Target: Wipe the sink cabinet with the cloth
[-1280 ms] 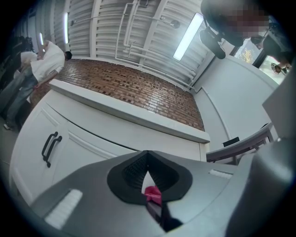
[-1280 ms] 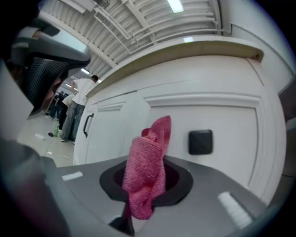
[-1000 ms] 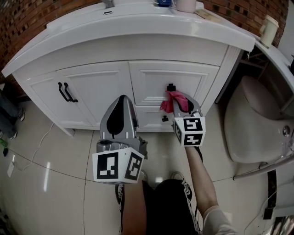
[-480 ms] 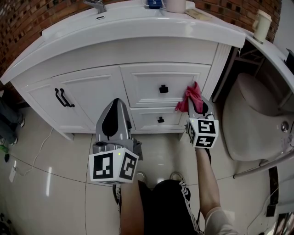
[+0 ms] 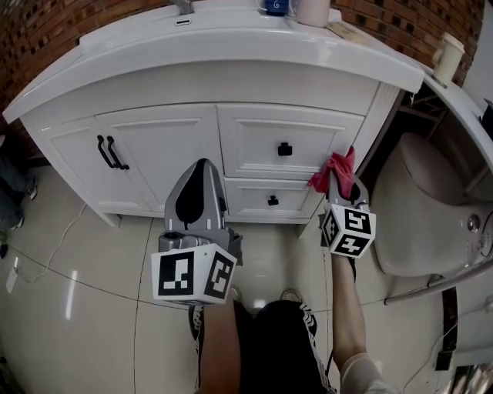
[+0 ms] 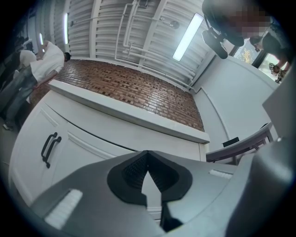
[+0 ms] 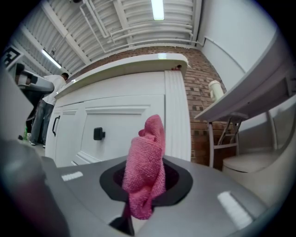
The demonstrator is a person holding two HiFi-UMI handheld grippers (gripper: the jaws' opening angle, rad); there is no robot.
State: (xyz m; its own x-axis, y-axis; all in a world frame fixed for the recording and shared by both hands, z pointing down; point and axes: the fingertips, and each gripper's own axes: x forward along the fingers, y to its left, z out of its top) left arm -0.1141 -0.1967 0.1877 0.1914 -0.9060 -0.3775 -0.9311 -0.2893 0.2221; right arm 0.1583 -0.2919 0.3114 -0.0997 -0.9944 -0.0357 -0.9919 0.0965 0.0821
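Note:
The white sink cabinet [image 5: 154,142] fills the upper half of the head view. A pink cloth [image 5: 337,169] sticks up out of my right gripper [image 5: 340,185], which is shut on it. The cloth sits at the right end of the upper drawer, beside the cabinet's fluted corner post [image 7: 177,120]; contact cannot be told. In the right gripper view the cloth [image 7: 148,171] stands bunched between the jaws. My left gripper [image 5: 197,192] hangs lower, in front of the doors, shut and empty. Its tips [image 6: 147,155] meet, pointing at the cabinet front [image 6: 106,139].
Black door handles [image 5: 112,152] are at left, and a black knob [image 5: 285,148] is on the upper drawer, with another [image 5: 272,201] on the lower one. A toilet [image 5: 420,200] stands close to the right. A cup [image 5: 312,9] rests on the countertop. The person's legs are below.
My right gripper has carried the cloth rightward, from the upper drawer's knob to the cabinet's right edge. The left gripper has hardly moved.

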